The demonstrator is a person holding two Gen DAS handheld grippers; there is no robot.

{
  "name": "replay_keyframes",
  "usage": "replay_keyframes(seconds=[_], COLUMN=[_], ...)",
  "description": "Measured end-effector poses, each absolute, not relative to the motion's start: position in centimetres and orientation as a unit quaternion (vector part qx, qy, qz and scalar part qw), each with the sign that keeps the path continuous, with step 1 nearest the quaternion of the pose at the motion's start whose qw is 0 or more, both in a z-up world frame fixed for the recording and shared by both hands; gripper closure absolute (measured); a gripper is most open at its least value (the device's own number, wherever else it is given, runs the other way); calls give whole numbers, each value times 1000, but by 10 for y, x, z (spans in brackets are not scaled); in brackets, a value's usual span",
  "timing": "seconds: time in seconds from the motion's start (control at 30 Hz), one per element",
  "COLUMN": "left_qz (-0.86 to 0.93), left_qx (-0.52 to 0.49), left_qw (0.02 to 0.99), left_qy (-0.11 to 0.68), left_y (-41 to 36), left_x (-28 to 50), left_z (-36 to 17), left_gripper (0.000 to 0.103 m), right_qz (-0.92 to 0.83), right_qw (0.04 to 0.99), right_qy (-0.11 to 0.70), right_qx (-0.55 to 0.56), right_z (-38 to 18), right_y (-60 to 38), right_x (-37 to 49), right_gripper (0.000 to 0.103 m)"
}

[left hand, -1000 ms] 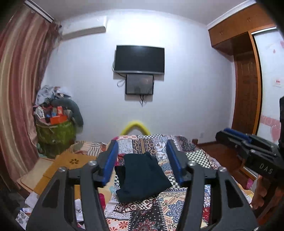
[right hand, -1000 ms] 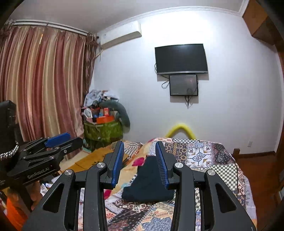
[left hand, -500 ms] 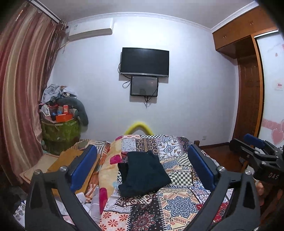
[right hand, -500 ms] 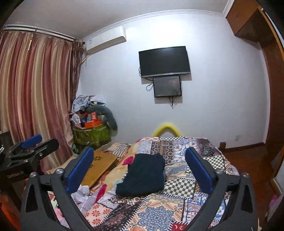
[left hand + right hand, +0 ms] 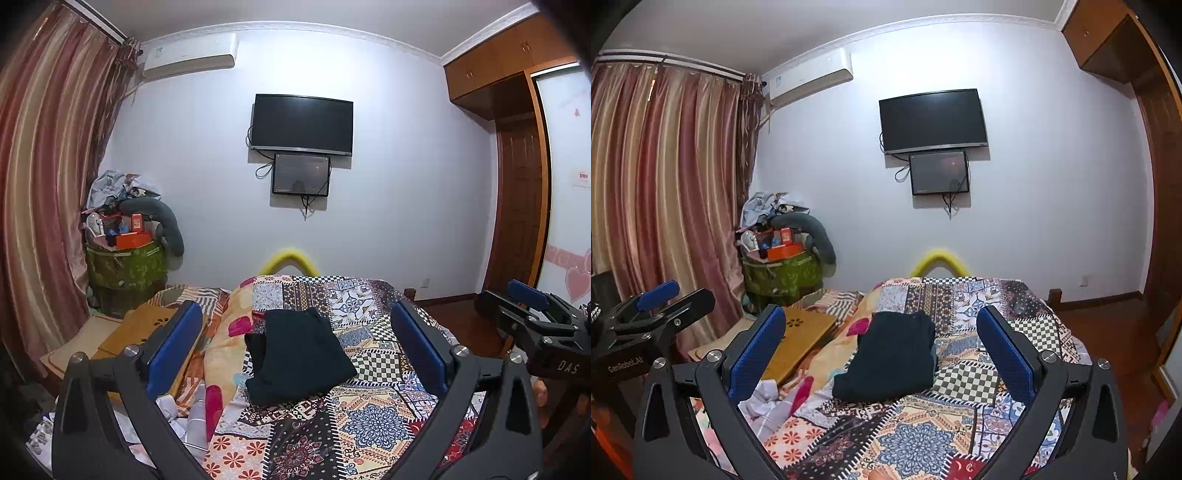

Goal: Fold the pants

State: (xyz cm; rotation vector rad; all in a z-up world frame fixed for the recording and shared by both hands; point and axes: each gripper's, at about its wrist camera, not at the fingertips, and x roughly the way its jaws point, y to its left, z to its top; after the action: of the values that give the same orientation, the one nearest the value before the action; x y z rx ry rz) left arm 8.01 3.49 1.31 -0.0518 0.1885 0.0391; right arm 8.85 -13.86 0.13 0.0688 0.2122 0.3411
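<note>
One folded pants (image 5: 299, 354) on bedspread (image 5: 369, 421); two tools wide apart.

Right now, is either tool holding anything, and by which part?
Nothing is held. Left tool and right tool are open and empty; the pants lie on the bed.

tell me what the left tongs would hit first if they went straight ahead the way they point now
Most likely the dark folded pants on the patchwork bedspread. The left tongs stand wide open and empty, tilted slightly down, with nothing between them and the pants. Depth is unclear, so they might meet the bedspread first.
</note>
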Motion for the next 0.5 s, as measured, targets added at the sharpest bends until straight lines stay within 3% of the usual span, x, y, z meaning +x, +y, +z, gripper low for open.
replay_keyframes(seconds=[0.5], left_qz=[10], left_qx=[-24], left_qw=[995], left_qy=[98], left_y=[34], left_x=[86], left_z=[6], left_gripper=[0], right_qz=[163], right_qw=[980], right_qy=[110], right_qx=[35], right_z=[2], right_y=[-141], right_x=[88], right_gripper=[0])
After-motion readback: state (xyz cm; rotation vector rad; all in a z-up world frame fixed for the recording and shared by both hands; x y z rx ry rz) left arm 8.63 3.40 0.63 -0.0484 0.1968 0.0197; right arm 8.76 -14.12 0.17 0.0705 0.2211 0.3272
